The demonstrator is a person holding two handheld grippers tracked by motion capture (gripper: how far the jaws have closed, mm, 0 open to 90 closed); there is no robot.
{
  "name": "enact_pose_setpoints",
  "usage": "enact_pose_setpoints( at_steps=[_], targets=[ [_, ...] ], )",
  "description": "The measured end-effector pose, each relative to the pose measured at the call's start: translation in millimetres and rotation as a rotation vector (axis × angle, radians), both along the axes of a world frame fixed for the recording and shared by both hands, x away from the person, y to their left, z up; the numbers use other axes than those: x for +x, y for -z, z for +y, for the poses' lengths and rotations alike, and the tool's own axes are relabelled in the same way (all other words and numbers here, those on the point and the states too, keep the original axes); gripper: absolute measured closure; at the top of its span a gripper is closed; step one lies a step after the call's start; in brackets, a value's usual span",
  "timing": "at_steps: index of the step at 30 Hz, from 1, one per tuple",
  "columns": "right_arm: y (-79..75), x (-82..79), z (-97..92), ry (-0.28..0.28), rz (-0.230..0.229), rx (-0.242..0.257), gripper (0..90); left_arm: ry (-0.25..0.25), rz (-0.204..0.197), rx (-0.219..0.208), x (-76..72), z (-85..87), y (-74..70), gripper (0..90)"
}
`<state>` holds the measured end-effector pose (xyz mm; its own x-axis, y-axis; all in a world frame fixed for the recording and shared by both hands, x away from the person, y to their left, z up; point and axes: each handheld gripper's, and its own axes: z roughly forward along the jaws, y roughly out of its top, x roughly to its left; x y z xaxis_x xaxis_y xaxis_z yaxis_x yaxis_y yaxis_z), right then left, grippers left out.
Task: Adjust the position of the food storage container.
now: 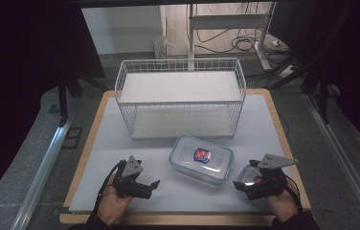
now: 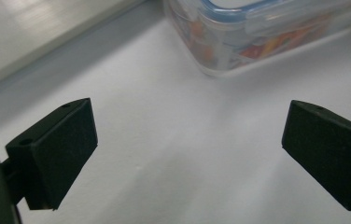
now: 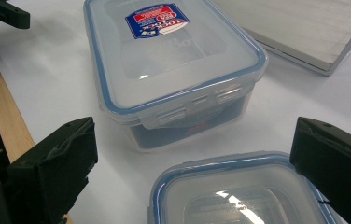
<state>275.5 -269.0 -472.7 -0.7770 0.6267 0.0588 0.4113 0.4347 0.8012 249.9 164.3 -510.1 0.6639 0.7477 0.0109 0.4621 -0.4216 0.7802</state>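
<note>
The left claw [image 1: 150,186] sits at the near left of the surface [image 1: 120,143], held in the person's left hand [image 1: 116,199]. Its jaws stand spread, with nothing between them; in the left gripper view only the bare surface lies between the pads [image 2: 66,149]. The claw points toward the large container [image 1: 201,157], which stands apart from it to the right.

The large container is a clear rectangular box with a blue-sealed lid and a red-and-blue label [image 1: 201,155] on top. It rests flat at the centre of the surface, lid closed, just in front of the wire basket [image 1: 180,64]. The basket is white, stands at the far middle of the surface and carries two pale shelf boards.

The small container [image 3: 239,196], also clear with a blue-rimmed lid, sits near the right front edge of the surface, close beside the large container but not touching it. The right claw [image 1: 243,186], held in the person's right hand [image 1: 283,201], hangs over it. Its jaws are spread wide and flank the small container's lid on both sides in the right gripper view; whether the pads touch the container cannot be determined.
</note>
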Motion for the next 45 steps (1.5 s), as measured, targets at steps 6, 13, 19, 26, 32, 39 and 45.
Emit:
enact_pose_setpoints(
  at_steps=[6, 13, 19, 26, 32, 39, 45],
  targets=[
    [-0.4, 0.9, 0.1, 0.026, 0.009, 0.018, 0.3, -0.028, -0.064, 0.031, -5.6, 2.8, 0.4, 2.9],
    [-0.1, 2.6, -0.3, 0.007, 0.059, 0.048, 2.2, -0.019, -0.077, 0.033, -6.8, 1.3, 3.9, 1.5],
    [0.2, 1.7, 2.8, 0.005, 0.055, 0.026, 1.4, -0.01, -0.088, 0.071, -9.2, -2.0, 1.0, 1.9],
    [1.4, 3.0, 9.8, 0.038, 0.05, 0.018, 0.5, -0.043, -0.085, 0.048, -8.9, 0.7, -0.4, 2.1],
    [3.8, 4.2, 14.7, 0.053, 0.069, 0.001, 0.0, -0.059, -0.086, 0.046, -7.0, 1.7, -0.7, 2.0],
    [2.9, 7.3, 17.6, 0.029, 0.103, 0.019, 0.0, -0.034, -0.047, -0.013, 2.7, 0.8, 0.0, 0.5],
    [-3.0, 13.7, 17.7, 0.064, 0.124, 0.05, 26.3, -0.025, -0.029, -0.09, 13.8, 2.8, -8.3, 5.8]
  ],
)
